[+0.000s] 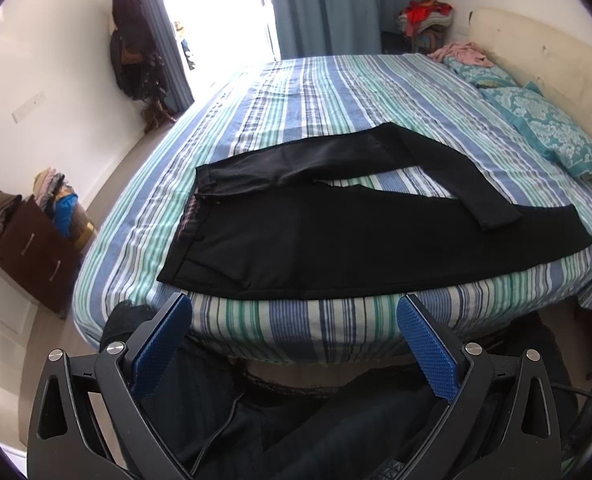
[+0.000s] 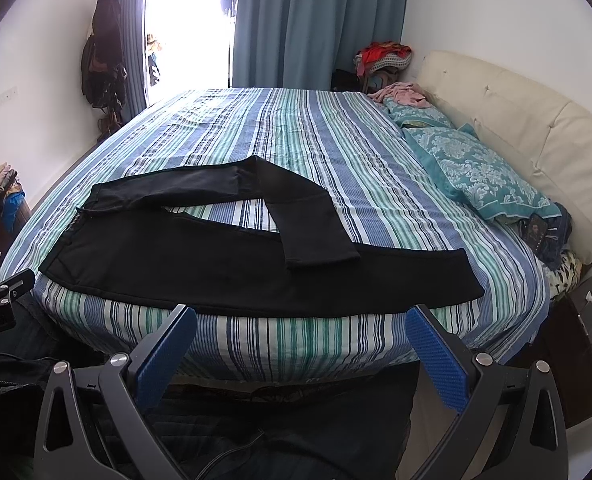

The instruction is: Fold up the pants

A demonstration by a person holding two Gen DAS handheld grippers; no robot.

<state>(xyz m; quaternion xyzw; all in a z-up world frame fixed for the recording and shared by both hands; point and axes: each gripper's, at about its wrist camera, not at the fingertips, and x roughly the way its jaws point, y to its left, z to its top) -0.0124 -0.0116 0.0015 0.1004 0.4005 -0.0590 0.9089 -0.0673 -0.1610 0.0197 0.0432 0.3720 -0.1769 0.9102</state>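
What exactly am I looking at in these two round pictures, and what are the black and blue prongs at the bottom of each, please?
There is no robot here: a person holds a two-finger gripper in each hand, and each gripper carries a wide-angle camera that looks forward along its fingers. One picture comes from the left gripper, the other from the right gripper. The prongs are the gripper fingers with blue pads. Both grippers are open, hold nothing, and hang in front of the near edge of the bed.

On the striped bedsheet lies a pair of black pants, spread out with the waistband to the left. The far leg is bent back so that its end lies across the near leg. Teal pillows lie by the cream headboard.
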